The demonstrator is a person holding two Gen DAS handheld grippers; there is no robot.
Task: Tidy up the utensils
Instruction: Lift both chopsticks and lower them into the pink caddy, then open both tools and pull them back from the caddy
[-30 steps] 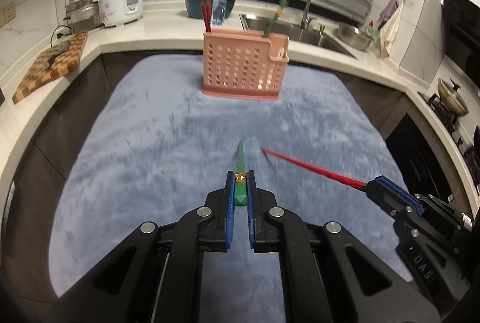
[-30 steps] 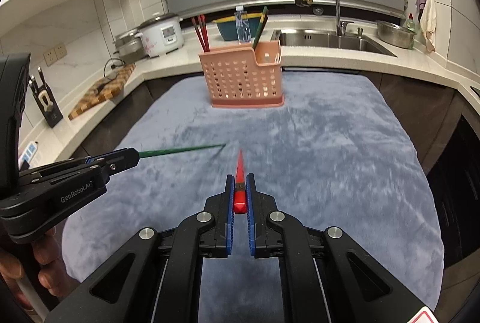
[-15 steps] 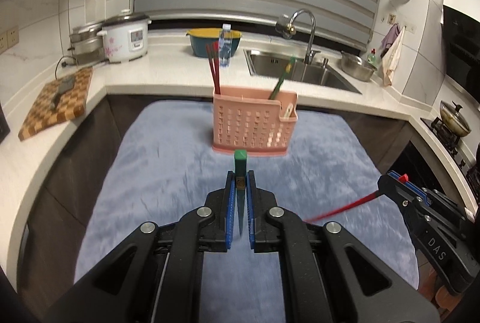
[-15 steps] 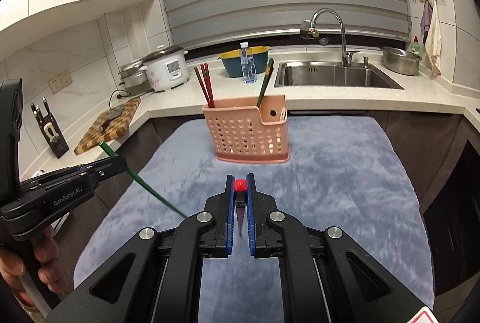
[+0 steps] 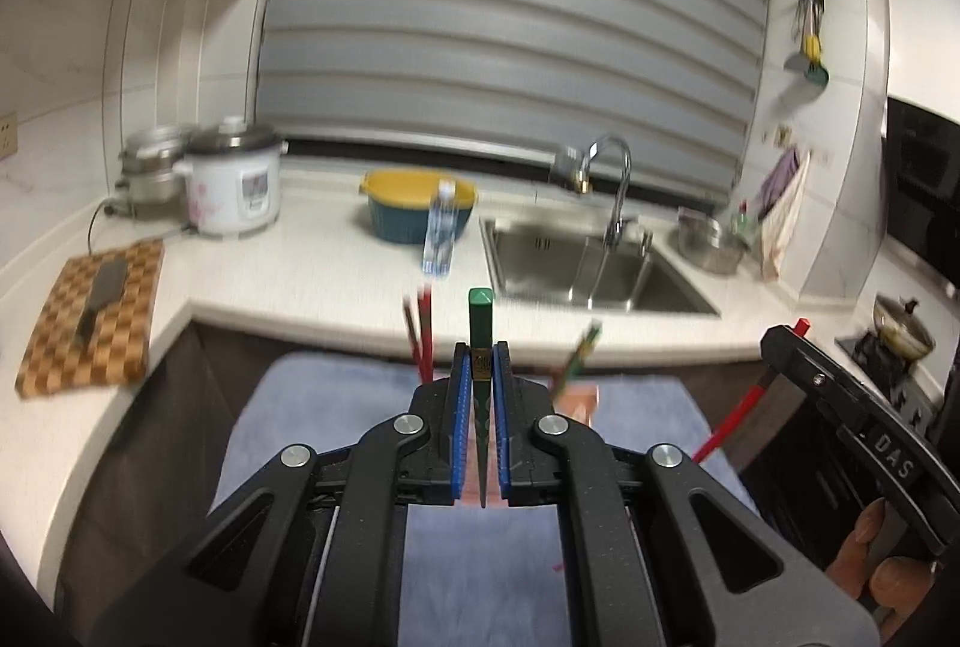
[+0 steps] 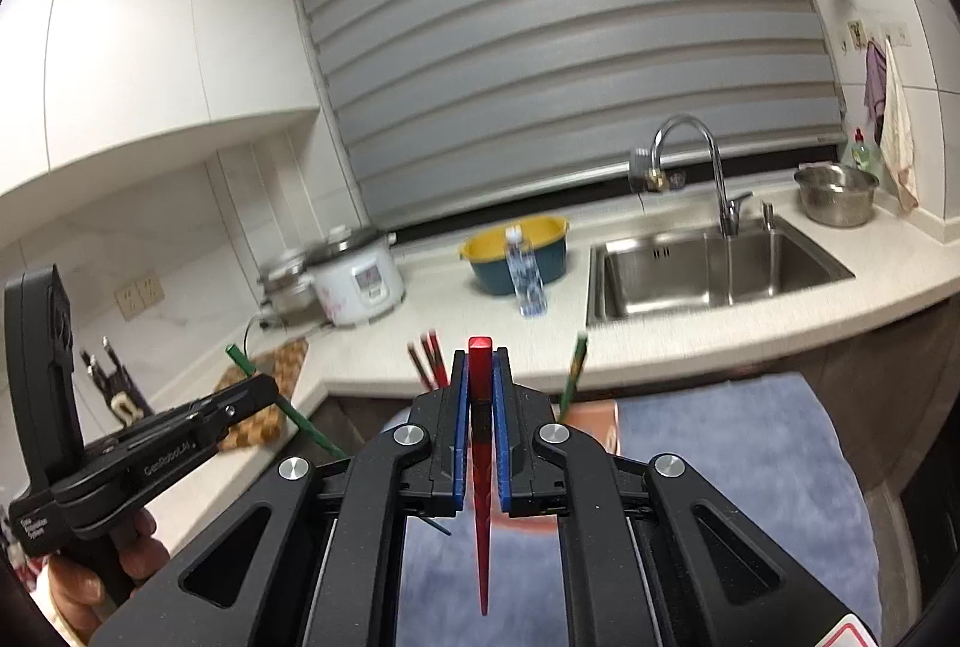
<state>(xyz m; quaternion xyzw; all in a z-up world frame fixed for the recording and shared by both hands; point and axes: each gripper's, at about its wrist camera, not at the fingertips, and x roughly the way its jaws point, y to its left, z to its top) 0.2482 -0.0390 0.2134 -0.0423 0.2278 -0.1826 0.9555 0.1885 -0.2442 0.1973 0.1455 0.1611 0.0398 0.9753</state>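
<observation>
Green chopstick (image 5: 479,329) stands upright, pinched in our left gripper (image 5: 480,383); our right gripper (image 6: 480,389) clamps a red chopstick (image 6: 480,377) likewise, tip down. Both hang over the pink holder (image 6: 606,428), mostly hidden, on the grey mat (image 6: 750,467) near the bench's far edge.

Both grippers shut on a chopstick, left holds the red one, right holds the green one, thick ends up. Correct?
Colours are swapped. In the left wrist view the left gripper is shut on the green chopstick; in the right wrist view the right gripper is shut on the red chopstick. The rest stands: both shut, thick ends up.
</observation>
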